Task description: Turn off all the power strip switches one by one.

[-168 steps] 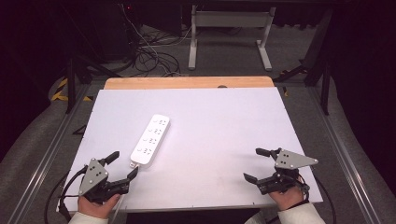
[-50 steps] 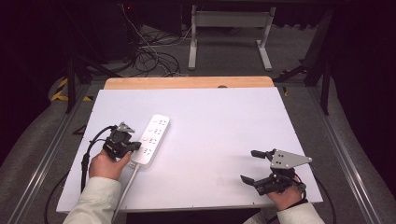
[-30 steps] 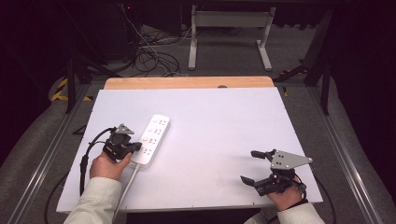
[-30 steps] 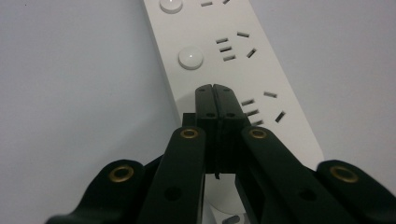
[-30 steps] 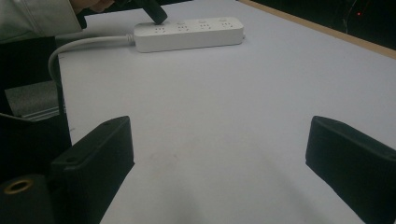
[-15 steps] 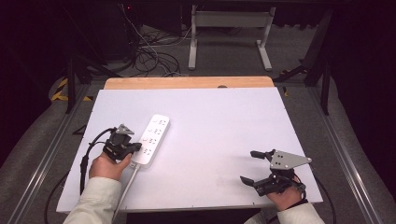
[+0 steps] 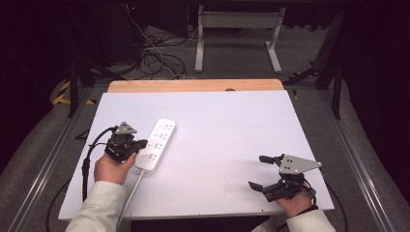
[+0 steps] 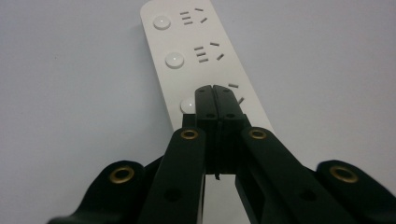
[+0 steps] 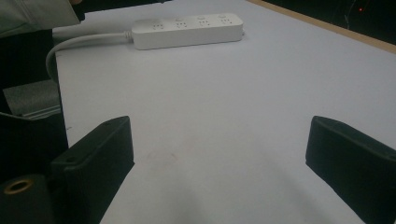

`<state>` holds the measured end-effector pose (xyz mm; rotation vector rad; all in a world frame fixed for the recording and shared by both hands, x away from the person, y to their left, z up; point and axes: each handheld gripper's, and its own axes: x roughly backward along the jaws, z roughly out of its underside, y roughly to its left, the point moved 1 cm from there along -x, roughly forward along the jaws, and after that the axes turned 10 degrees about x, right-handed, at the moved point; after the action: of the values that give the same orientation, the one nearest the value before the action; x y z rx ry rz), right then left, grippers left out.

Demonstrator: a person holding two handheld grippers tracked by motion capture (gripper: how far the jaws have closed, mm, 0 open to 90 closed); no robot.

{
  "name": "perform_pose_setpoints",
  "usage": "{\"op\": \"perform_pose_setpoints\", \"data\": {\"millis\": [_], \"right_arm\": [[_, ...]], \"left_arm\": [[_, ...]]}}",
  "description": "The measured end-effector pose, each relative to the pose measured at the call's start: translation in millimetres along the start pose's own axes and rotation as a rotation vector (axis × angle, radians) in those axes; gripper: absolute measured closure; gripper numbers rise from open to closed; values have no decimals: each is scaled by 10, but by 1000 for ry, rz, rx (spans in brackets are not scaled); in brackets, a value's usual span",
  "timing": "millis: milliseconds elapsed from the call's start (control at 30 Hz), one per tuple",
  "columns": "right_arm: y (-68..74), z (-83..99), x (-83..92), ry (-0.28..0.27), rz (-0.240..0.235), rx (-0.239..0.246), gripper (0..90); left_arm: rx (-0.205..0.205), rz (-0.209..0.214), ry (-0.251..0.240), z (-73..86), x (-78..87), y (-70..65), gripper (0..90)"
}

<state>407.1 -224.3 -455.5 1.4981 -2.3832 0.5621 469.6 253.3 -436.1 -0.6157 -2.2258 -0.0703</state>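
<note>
A white power strip lies on the white table top, left of centre, its white cable running back toward the front edge. The strip carries round buttons and socket slots. My left gripper is shut, its tips pressed together over the strip beside one round button. My right gripper rests open near the front right corner, jaws wide apart with bare table between them. From the right gripper view the power strip lies far off.
The table top has a wooden strip along its far edge. Beyond it stand a metal frame and tangled cables on the floor. A sleeve shows at the top left of the right gripper view.
Over the earlier frames my left gripper moved from the front left corner up to the power strip. In the last second nothing visibly moved.
</note>
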Motion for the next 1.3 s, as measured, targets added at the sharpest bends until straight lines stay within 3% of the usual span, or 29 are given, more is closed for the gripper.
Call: {"op": "perform_pose_setpoints", "data": {"millis": [167, 300, 567, 833, 1300], "right_arm": [[4, 3, 9, -5, 3, -5, 80], [3, 5, 1, 1, 1, -7, 80], [5, 7, 6, -1, 2, -9, 80], [7, 5, 4, 1, 2, -3, 81], [15, 3, 3, 0, 1, 0, 81]], "left_arm": [[4, 8, -31, -21, -46, 46, 900], [-12, -4, 4, -35, -147, 41, 900], [-9, -3, 26, -52, -282, 68, 900], [-15, -43, 41, -49, -327, 58, 900], [3, -18, 40, -34, -362, 84, 900]]}}
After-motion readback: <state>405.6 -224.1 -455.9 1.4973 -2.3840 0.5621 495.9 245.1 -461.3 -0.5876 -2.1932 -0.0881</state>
